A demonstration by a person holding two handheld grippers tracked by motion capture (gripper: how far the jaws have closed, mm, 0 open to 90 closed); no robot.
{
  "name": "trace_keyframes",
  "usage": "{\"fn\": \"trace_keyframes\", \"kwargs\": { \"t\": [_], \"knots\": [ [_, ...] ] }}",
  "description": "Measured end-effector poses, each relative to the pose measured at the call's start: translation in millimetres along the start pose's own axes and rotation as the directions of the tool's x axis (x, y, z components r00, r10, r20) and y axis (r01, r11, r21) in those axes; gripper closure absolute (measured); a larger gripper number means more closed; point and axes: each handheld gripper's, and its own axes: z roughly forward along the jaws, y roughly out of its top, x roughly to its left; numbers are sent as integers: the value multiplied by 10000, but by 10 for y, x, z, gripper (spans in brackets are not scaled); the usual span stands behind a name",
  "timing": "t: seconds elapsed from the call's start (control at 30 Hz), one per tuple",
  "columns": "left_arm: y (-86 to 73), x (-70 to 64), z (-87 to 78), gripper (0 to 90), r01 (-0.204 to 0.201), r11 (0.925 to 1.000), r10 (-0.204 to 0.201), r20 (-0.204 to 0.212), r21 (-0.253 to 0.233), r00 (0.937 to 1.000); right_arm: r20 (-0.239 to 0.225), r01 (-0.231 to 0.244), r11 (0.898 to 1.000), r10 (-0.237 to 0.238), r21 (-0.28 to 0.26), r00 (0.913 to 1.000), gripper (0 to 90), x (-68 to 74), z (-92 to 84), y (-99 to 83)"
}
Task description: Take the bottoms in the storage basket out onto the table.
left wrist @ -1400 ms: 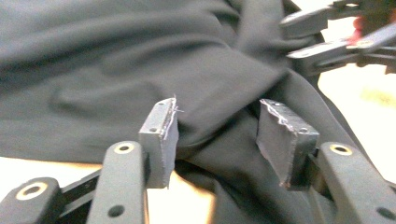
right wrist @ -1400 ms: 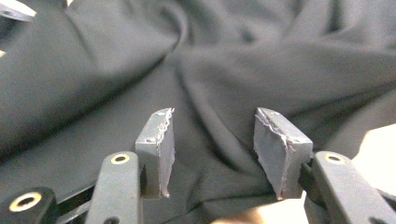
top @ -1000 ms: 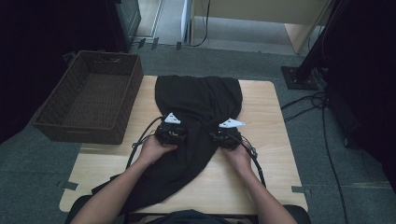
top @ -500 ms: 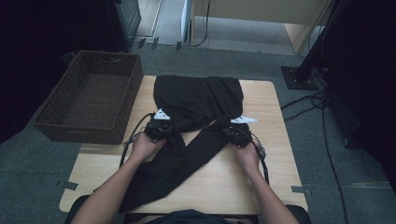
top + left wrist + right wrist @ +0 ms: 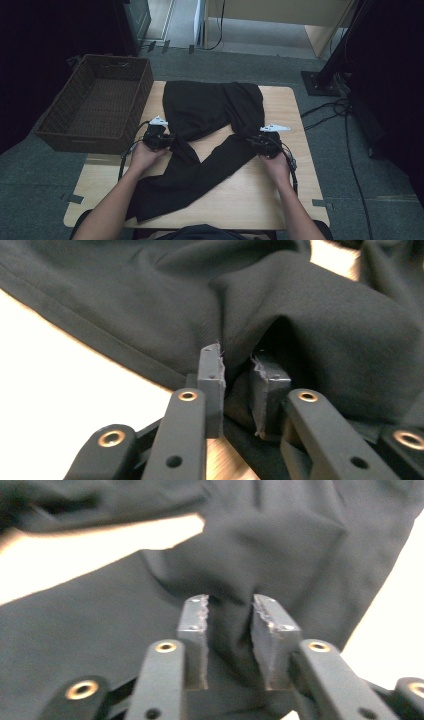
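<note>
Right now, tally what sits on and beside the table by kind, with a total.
Black garment: 1, spread on the wooden table
Wicker basket: 1, beside the table
Hand-held tools: 2, left tool and right tool, jaws just opening with cloth between them
Total: 4

forearms reaching in from the near edge of the table, spread apart. left gripper (image 5: pixel 167 141) and right gripper (image 5: pixel 252 142) turned inward, facing each other. jaws of both just eased open, narrow gaps showing between pads.
</note>
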Motion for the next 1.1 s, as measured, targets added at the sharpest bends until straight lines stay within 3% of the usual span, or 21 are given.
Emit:
{"fn": "trace_keyframes", "kwargs": {
  "t": [0.1,0.23,0.33,0.57,0.63,0.67,0.77,0.87,0.93,1.1],
  "knots": [
    [36,-28,-32,717,34,9999,-32,170,-122,9998,-428,198,9987,-218,-464,9988,610,220,3,52],
    [90,-95,-99,656,-114,9996,117,126,-271,9999,-741,889,9960,-887,-2,9933,583,463,164,40],
    [116,-140,-144,601,-80,9997,86,256,-229,9996,-763,1075,9928,-1033,530,9917,585,537,318,1],
    [55,-283,-176,510,-237,9996,231,422,143,9988,-914,962,9936,-906,588,9917,576,631,354,-3],
    [20,-297,-111,497,-154,9997,146,466,175,9988,-1001,940,9929,-865,732,9912,568,652,361,-18],
    [9,-293,-45,495,-203,9987,184,396,466,9990,-1017,1000,9932,-936,592,9904,567,663,370,-28],
    [-2,-280,85,493,-315,9963,299,211,802,9993,-924,1279,9908,-1234,439,9880,569,680,396,-31],
    [4,-256,138,507,-201,9967,191,134,787,9997,-938,1309,9905,-1265,423,9875,536,692,399,-32],
    [0,-250,163,535,-362,9959,364,-15,824,9993,-909,1406,9891,-1362,446,9865,525,697,400,-30],
    [-20,-218,184,699,-735,9954,755,-307,620,9967,-894,1433,9880,-1379,571,9864,525,710,358,-12]
  ]
}}
